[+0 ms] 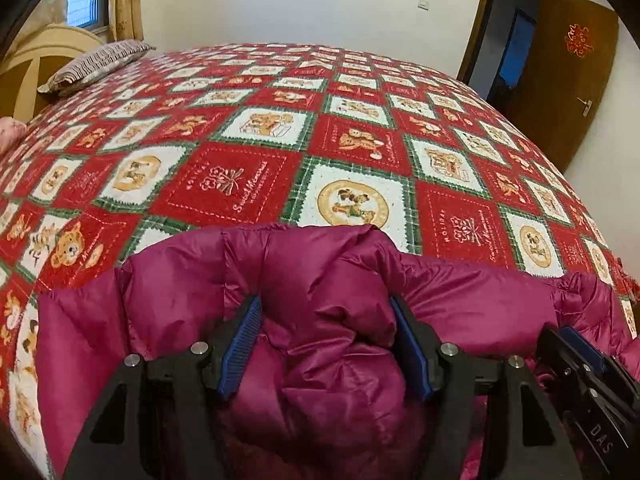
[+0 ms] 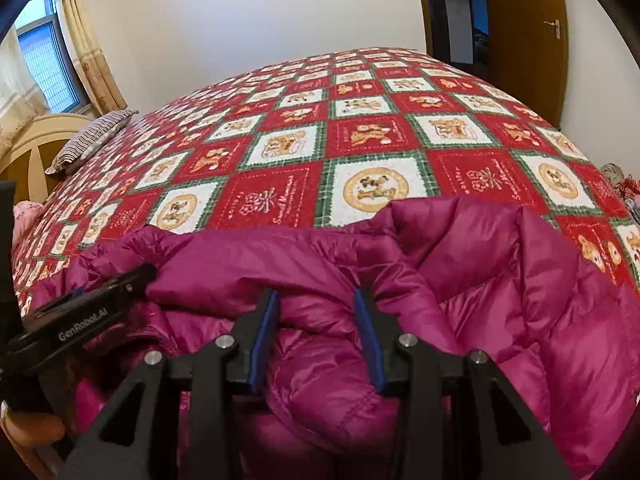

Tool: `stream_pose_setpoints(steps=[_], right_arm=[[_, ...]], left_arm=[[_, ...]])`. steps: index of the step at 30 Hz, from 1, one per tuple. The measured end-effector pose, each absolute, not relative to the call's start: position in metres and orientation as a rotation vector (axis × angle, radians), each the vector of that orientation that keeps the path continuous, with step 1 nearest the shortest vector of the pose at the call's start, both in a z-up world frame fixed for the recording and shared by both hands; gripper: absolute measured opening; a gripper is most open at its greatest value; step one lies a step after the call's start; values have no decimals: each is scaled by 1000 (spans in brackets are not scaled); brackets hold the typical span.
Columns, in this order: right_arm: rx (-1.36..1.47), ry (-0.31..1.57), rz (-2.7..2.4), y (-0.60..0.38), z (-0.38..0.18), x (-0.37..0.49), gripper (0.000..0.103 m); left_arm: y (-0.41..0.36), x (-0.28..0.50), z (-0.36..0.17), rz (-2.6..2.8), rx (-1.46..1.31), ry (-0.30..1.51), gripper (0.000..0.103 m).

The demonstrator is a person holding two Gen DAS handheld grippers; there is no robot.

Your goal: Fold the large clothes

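A magenta quilted down jacket (image 1: pixel 320 280) lies bunched at the near edge of a bed, also in the right wrist view (image 2: pixel 500 300). My left gripper (image 1: pixel 325 308) has its blue-padded jaws closed on a thick fold of the jacket's edge. My right gripper (image 2: pixel 316 300) grips another fold of the same edge. The right gripper shows at the lower right of the left wrist view (image 1: pixel 576 356). The left gripper shows at the left of the right wrist view (image 2: pixel 132 280). Both hold the jacket edge side by side, a little above the bed.
The bed is covered by a red, white and green teddy-bear blanket (image 1: pixel 280 140). A striped pillow (image 1: pixel 96 64) and cream headboard (image 1: pixel 44 52) are far left. A brown door (image 1: pixel 568 80) stands open at right. A window with curtains (image 2: pixel 44 56) is at left.
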State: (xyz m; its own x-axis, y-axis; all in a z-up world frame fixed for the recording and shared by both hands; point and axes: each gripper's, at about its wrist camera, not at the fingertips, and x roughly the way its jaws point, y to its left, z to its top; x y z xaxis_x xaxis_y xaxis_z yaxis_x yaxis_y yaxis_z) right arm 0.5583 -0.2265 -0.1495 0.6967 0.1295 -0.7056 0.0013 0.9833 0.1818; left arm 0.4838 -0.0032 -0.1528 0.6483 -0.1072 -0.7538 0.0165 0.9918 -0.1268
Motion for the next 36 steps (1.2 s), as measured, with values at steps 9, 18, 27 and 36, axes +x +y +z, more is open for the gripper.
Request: stream_pose_setpoints(steps=[9, 18, 27, 36], right_arm=[[234, 712, -78, -250, -136, 536, 44], [7, 846, -119, -228, -152, 567, 45], [-16, 818, -137, -225, -150, 562, 46], [83, 737, -108, -235, -113, 523, 57]], left_arm=[[-9, 485, -154, -57, -68, 848, 67], [-11, 486, -154, -56, -66, 852, 67], [-11, 487, -153, -61, -61, 863, 70], [-5, 430, -104, -171, -29, 834, 70]])
